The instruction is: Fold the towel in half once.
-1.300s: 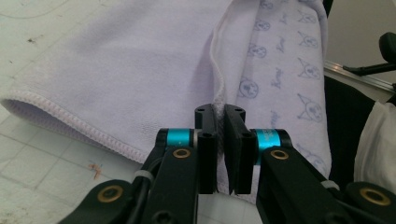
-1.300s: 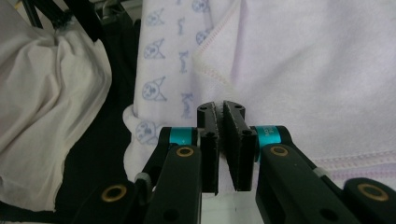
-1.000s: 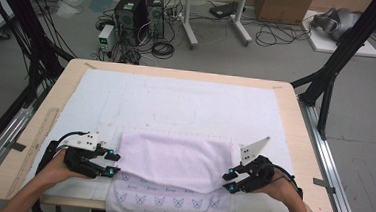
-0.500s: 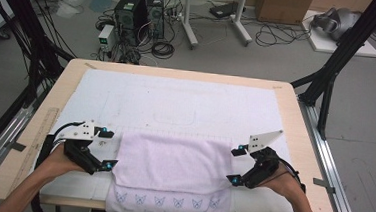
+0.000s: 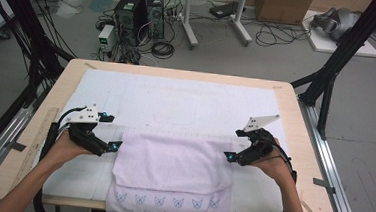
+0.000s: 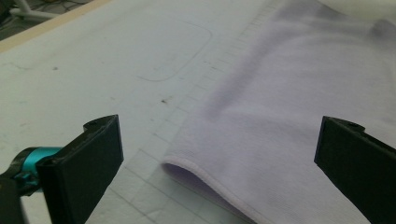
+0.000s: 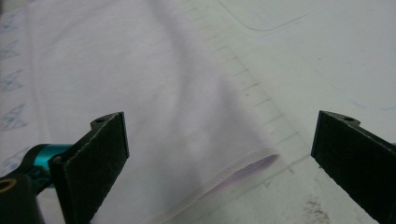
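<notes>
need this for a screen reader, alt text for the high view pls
A folded lilac towel lies at the near edge of a white-covered table, its butterfly-printed hem hanging over the front. A person's left gripper and right gripper flank it, jaws open, holding nothing.

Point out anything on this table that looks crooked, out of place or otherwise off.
The folded towel hangs over the near edge of the table, its butterfly-printed border drooping past the rim. The upper layer stops short of that border, so the fold is uneven. Both grippers, left and right, are open beside it. Nothing looks spilled or damaged.
</notes>
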Demonstrator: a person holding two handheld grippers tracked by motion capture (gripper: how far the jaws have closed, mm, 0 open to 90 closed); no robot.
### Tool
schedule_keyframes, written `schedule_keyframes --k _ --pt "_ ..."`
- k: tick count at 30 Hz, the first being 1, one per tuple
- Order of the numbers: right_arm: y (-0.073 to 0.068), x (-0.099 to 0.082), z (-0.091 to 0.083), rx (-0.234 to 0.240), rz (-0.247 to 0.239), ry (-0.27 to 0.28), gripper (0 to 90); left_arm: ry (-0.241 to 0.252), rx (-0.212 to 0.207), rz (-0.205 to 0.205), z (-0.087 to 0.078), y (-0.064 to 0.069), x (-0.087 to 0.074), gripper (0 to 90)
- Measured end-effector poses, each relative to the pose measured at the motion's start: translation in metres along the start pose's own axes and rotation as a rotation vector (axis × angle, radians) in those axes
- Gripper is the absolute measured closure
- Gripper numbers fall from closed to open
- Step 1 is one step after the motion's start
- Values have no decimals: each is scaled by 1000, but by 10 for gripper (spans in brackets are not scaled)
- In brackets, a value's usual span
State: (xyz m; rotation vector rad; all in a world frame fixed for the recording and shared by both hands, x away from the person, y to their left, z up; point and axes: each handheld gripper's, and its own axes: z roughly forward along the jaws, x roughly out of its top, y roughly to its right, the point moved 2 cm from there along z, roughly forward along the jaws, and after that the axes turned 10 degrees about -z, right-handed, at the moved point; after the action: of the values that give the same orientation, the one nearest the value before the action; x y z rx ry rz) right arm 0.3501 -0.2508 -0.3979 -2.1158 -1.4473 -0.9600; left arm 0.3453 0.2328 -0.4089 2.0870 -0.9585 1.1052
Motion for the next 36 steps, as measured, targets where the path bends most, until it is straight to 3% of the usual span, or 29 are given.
schedule_keyframes --k 6,16,21,30,36 --pt "15 -1 9 -60 26 -61 56 -18 22 -21 10 -13 0 17" --pt "26 -8 23 -35 58 -126 155 -105 -9 -104 31 -29 -11 53" --pt "29 -11 31 -4 70 -150 191 -138 -28 -109 36 -29 -14 109" --pt "31 -14 40 41 101 -181 372 -176 -49 -131 41 -28 -17 257" --pt "32 -15 42 59 110 -203 580 -196 -45 -145 43 -31 -20 404"
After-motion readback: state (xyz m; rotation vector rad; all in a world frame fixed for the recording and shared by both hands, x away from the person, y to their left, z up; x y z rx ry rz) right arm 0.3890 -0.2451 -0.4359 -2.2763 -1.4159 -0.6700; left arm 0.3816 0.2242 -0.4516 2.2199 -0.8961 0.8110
